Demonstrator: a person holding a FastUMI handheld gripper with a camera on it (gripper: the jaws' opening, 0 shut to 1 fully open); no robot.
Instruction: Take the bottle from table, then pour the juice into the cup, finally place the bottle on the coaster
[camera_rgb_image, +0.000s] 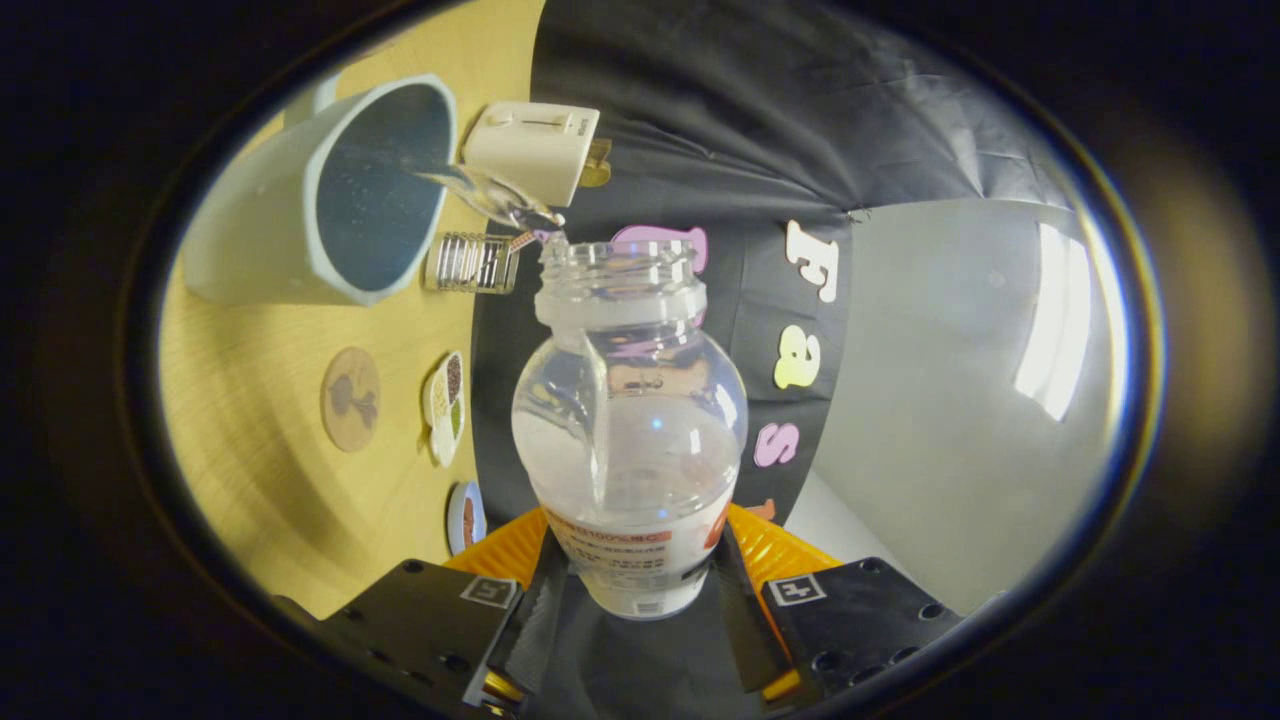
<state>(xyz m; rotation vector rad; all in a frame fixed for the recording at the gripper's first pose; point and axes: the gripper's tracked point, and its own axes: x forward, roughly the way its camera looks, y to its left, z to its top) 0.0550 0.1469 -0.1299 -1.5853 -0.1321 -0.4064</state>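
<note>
Booth with pale wooden table (260, 440) and black cloth wall. Gripper (635, 600), rolled sideways, clamps both fingers on the labelled base of a clear, uncapped bottle (630, 420); label print too small to make out. Clear liquid streams from its mouth into the light blue cup (330, 195). Round coaster (350, 398) lies below the cup, apart. White toaster (530, 150) beyond.

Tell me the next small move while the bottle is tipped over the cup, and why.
Probably hold this tilt a moment longer. The hand-held gripper is shut on the bottle, a clear stream runs from its mouth into the cup, and liquid remains inside. The coaster lies on the table for afterwards.
</note>
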